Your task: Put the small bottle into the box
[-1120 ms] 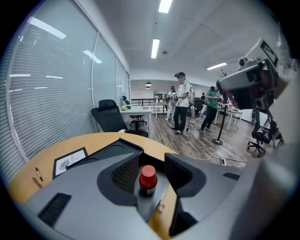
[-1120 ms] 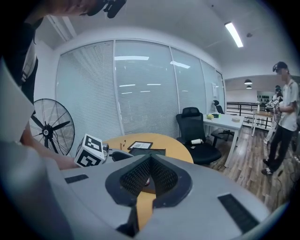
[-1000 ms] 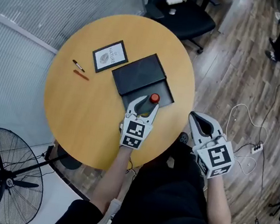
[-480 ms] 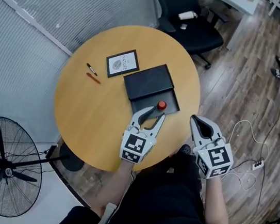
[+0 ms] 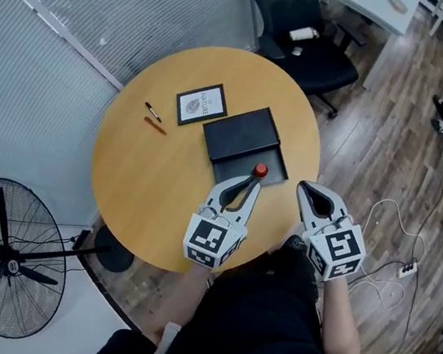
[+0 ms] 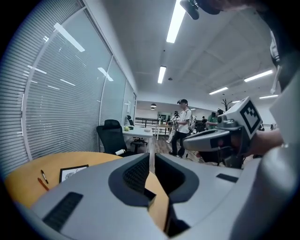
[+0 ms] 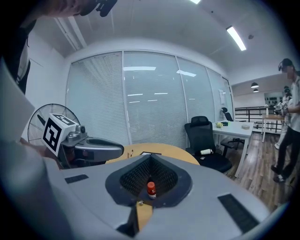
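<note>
Head view showed my left gripper (image 5: 250, 186) drawn back, jaws just closing to an empty slit, the right gripper (image 5: 307, 191) clenched on nothing, and the small bottle (image 5: 260, 170) standing in the box (image 5: 236, 165) at the table's (image 5: 147, 177) near edge, so placement looked done.

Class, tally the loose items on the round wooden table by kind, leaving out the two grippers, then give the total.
Black box: 1
Small bottle: 1
Framed card: 1
Pens: 2, a black pen and an orange pen
Total: 5
</note>
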{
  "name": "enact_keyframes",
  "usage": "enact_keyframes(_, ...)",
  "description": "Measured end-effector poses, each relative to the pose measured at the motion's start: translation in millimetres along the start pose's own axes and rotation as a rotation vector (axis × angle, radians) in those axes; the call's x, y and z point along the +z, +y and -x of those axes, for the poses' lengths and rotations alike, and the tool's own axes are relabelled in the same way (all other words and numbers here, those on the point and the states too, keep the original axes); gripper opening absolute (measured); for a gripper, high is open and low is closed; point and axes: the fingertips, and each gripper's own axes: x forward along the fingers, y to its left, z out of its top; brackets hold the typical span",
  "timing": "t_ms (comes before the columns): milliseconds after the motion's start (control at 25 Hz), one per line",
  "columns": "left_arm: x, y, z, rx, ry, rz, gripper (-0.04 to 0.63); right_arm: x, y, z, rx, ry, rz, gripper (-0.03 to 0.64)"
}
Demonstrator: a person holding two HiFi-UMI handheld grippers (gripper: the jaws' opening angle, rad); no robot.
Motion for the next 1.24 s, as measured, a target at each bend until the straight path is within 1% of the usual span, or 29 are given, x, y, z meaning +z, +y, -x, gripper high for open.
enact_keyframes(400, 9, 2, 5, -0.006, -0.026, 0.013, -0.002, 7, 7, -2, 0.008, -0.010, 0.027, 0.009)
enact_keyframes(720, 10, 11, 6, -0.012, -0.028, 0.014, -0.003, 6, 9, -6, 0.008, -0.001, 0.027, 0.009)
enact_keyframes(1240, 6, 11, -3, -0.019, -0.011, 0.010, -0.003, 1, 2, -10, 0.012, 0.008, 0.038, 0.008)
